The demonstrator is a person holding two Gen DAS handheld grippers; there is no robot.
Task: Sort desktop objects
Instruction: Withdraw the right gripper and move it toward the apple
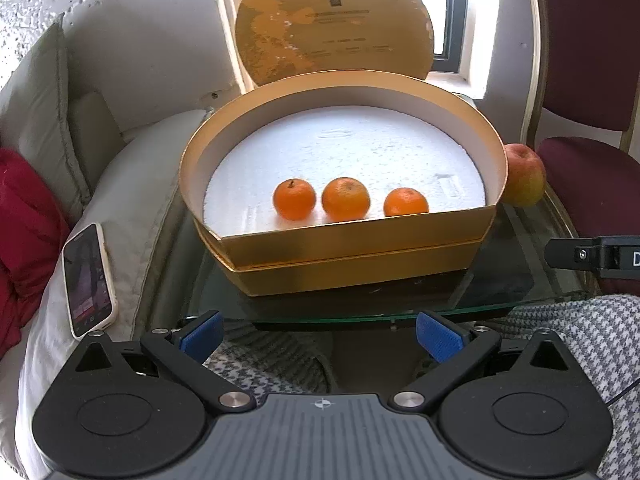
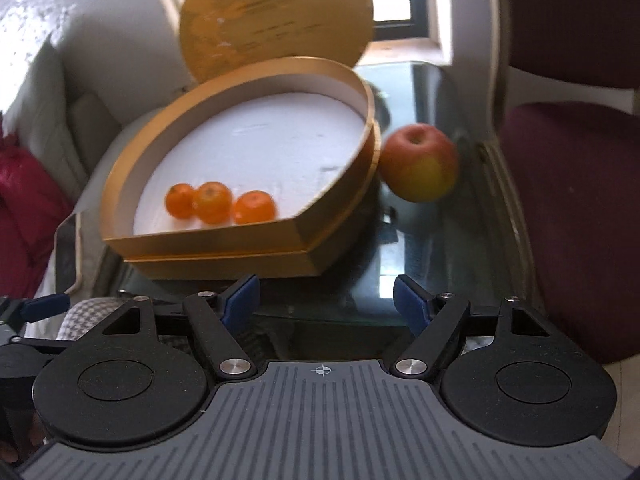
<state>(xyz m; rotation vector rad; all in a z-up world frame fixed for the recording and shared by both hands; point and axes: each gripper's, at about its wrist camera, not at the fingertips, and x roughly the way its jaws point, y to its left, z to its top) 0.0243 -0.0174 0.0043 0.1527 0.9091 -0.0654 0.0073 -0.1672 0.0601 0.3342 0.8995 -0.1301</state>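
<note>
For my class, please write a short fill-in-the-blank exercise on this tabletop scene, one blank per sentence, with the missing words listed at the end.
1. The gold box holds ___ oranges.
2. The apple sits on the glass table, ___ the box.
3. The phone lies on a ___ cushion.
4. Both the left gripper and the right gripper hold ___.

Missing words: three; outside; white; nothing

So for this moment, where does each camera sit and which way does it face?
Left wrist: on the left gripper, angled down at the gold box holding three tangerines; own open fingers and the right gripper's tip show.
Right wrist: on the right gripper, aimed further right, towards the apple; own open fingers show.
Shared: box, tangerines, apple, glass table.
</note>
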